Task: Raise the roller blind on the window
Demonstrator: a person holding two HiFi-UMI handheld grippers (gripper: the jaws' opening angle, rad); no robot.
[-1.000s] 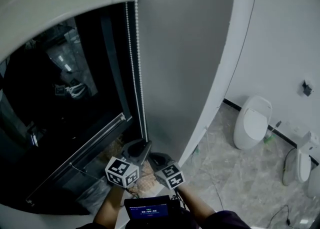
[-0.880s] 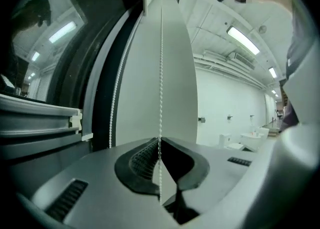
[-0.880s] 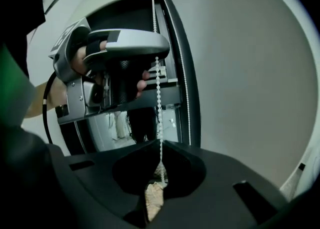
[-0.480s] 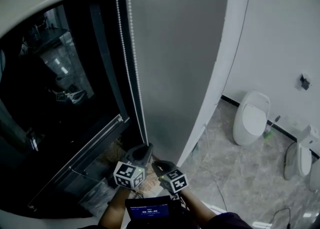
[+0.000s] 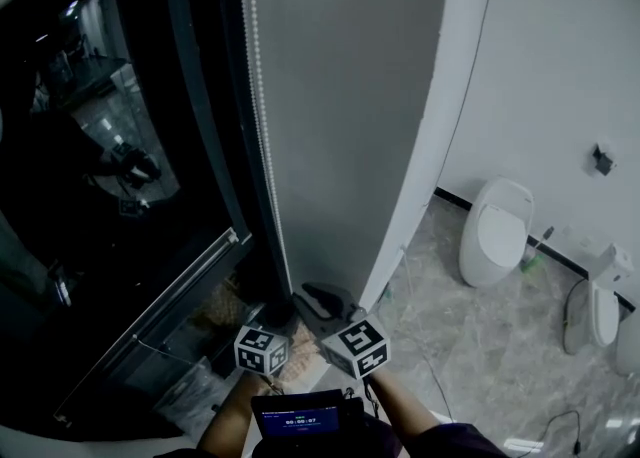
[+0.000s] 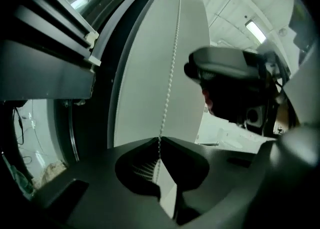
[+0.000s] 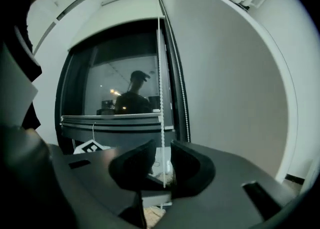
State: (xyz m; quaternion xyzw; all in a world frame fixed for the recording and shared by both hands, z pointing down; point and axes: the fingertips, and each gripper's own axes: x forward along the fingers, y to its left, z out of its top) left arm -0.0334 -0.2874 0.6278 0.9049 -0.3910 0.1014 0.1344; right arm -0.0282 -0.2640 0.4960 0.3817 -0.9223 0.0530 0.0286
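Gray stone floor [image 5: 480, 356] and white walls made up a bathroom. One wide gray wall [image 5: 350, 96] stood up beside a big dark window [image 5: 120, 196]. The glass showed a dim mirror picture of a person. In the right gripper view the roller blind [image 7: 120, 23] was a white sheet high at the top of the window, and most of the glass below it was bare. Two white toilets sat on the floor by the far wall, one toilet [image 5: 495, 231] closer and a second toilet [image 5: 590, 316] near the edge.

Down low, the person's arms held both grippers close to each other at the foot of the window, and a small screen [image 5: 298, 414] glowed just under them.

A thin white bead chain [image 5: 262, 126] hung straight down along the edge of the window, next to the gray wall. The left gripper [image 6: 160, 140] had its jaws pressed together on the bead chain, which ran down from above and went right in where the two jaws met. The right gripper [image 7: 162, 148] had its jaws a little apart. One strand of the chain hung down in the gap between them, and I could not tell if it touched either jaw.
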